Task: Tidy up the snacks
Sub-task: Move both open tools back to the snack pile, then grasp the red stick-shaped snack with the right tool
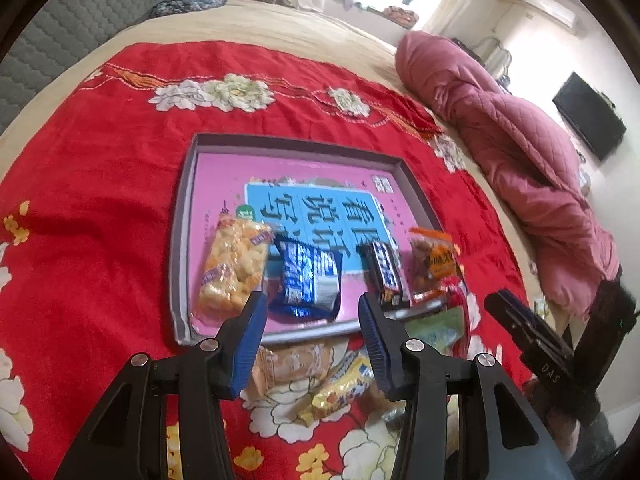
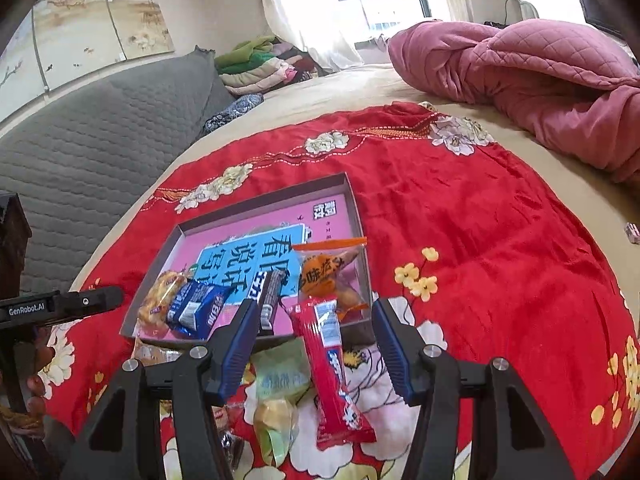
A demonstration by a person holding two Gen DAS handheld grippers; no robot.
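Apparently free, the red bar (image 2: 334,364) lies between the right fingers (image 2: 390,344).

Black tool (image 1: 312,308), blue ribbed pads (image 1: 250,344)

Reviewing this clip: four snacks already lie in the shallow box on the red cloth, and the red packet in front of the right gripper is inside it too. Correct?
Not quite. Four snacks do lie in the shallow box on the red cloth, but the red packet is still outside, on the cloth in front of the box's near edge. The right wrist view shows it lying between the right gripper's open jaws, ungripped.
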